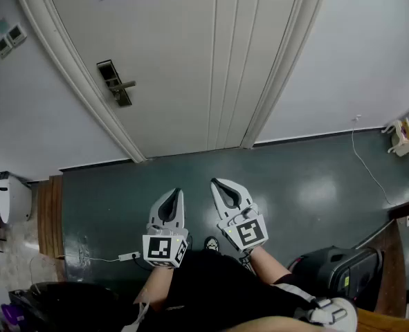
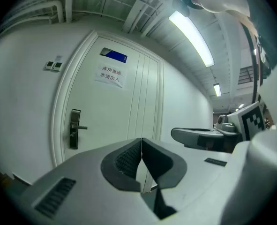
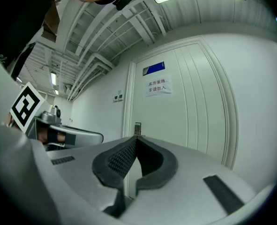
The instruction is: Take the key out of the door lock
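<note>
The left gripper (image 1: 178, 191) and right gripper (image 1: 215, 181), fingers pressed together on nothing, hang level and well apart from the white panelled door (image 1: 190, 61), where any key in the dark metal lock plate with lever handle (image 1: 114, 83) is too small to discern, so a blind approach risks knocking the handle.

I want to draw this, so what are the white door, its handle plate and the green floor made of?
The white panelled door looks like matte painted wood or board, with moulded grooves. The dark lever handle plate looks like brushed metal, glinting dully. The dark green floor looks like glossy paint or vinyl: lights reflect in it.
</note>
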The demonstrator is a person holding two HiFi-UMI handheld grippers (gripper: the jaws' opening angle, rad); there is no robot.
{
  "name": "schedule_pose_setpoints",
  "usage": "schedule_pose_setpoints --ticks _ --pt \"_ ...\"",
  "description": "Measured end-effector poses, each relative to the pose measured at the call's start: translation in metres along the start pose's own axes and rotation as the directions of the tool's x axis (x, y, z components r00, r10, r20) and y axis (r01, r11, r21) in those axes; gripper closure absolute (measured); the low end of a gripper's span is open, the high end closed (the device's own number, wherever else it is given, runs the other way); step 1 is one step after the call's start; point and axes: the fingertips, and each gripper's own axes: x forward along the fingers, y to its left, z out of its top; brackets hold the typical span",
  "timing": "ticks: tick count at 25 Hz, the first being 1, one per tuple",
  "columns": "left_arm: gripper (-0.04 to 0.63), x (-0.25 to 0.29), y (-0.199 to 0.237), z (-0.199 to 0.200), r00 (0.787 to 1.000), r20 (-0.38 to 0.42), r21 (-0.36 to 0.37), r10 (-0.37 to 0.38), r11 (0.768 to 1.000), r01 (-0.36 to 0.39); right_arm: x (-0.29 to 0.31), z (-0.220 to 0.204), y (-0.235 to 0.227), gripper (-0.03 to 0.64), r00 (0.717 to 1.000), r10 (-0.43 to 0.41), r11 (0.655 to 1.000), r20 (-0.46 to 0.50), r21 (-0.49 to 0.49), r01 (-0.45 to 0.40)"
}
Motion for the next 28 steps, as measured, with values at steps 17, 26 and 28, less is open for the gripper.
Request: schedule_pose_setpoints --ticks 17,26,28 --pt "0.568 -0.007 0.001 -0.040 0.988 -0.127 -0.010 0.083 0.996 -0.085 0.005 -0.038 -0.014 0.610 0.998 0.065 0.990 -0.013 0.125 -0.063" --pt "0.450 0.020 0.046 -0.048 0.982 -0.127 -0.043 0.137 0.989 -0.144 0.035 -0.054 -0.028 0.609 0.996 0.069 0.992 -0.047 0.109 -0.064" --pt "0.448 0.031 0.059 -0.044 0.983 -0.115 -0.050 0.140 0.988 -0.147 0.049 -0.053 -0.031 0.609 0.996 0.072 0.992 -0.046 0.105 -0.067"
